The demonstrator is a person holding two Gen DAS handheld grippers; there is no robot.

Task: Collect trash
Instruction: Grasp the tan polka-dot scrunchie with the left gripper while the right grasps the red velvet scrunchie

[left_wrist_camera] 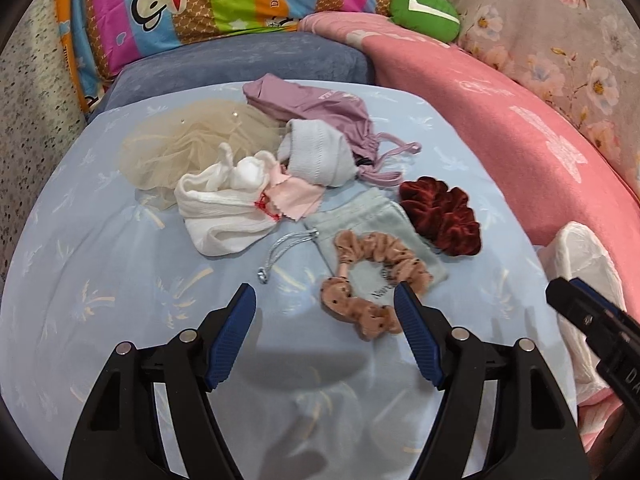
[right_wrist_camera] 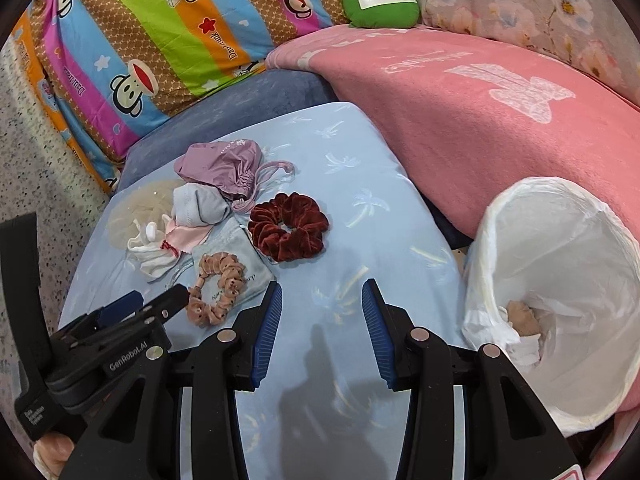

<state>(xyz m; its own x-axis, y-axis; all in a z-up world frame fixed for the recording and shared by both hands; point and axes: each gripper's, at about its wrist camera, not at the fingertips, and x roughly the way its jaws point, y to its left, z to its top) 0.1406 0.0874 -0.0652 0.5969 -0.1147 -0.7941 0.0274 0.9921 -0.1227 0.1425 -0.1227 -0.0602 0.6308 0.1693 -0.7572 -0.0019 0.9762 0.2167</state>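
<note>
- Left gripper (left_wrist_camera: 325, 304) spread wide, empty; tan dotted fabric scrunchie (left_wrist_camera: 370, 280) just ahead by its right finger.
- Right gripper (right_wrist_camera: 322, 300) parted, empty; white-lined trash bin (right_wrist_camera: 560, 280) to its right.

dark red scrunchie (right_wrist_camera: 288, 227): plush velvet, soft sheen | bin liner (right_wrist_camera: 560, 240): thin crinkled white plastic | pink blanket (right_wrist_camera: 460, 112): matt fleece | gripper pads (left_wrist_camera: 232, 340): ribbed blue rubber

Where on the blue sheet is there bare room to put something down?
Bare: the sheet between the dark red scrunchie, the pink blanket and the lined bin; also the near strip under both open grippers, left and right. Crowded: the far left, where pouches, cloths and the spotted scrunchie overlap.
</note>
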